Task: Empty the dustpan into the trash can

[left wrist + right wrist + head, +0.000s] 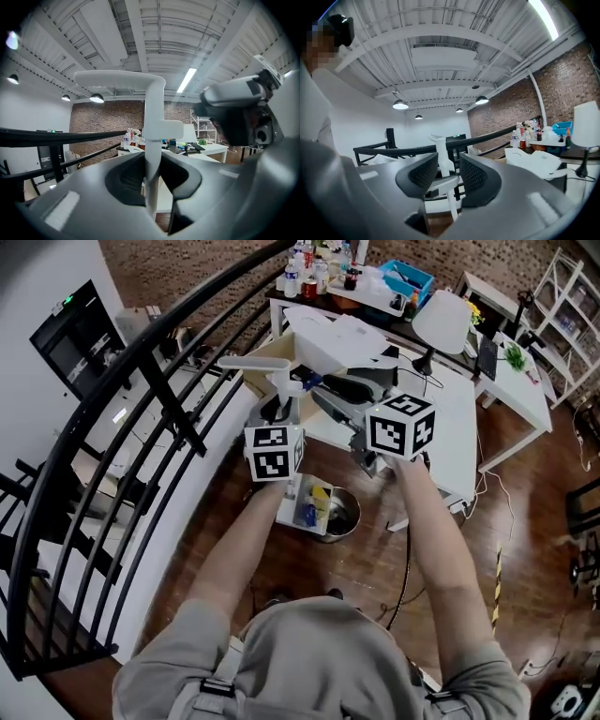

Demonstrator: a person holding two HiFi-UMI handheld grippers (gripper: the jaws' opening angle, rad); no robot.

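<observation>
My left gripper is shut on the upright white dustpan handle. In the left gripper view the stem is pinched between the dark pads. The white dustpan hangs below it with yellow and blue scraps in it. It overlaps the left rim of the round metal trash can on the floor. My right gripper is just right of the handle and stands open. In the right gripper view the handle shows through the gap of the right gripper, and neither pad presses on it.
A black stair railing runs along the left. Beyond the grippers stands a white table with white sheets, a lamp, bottles and a blue tray. A cable lies on the wooden floor.
</observation>
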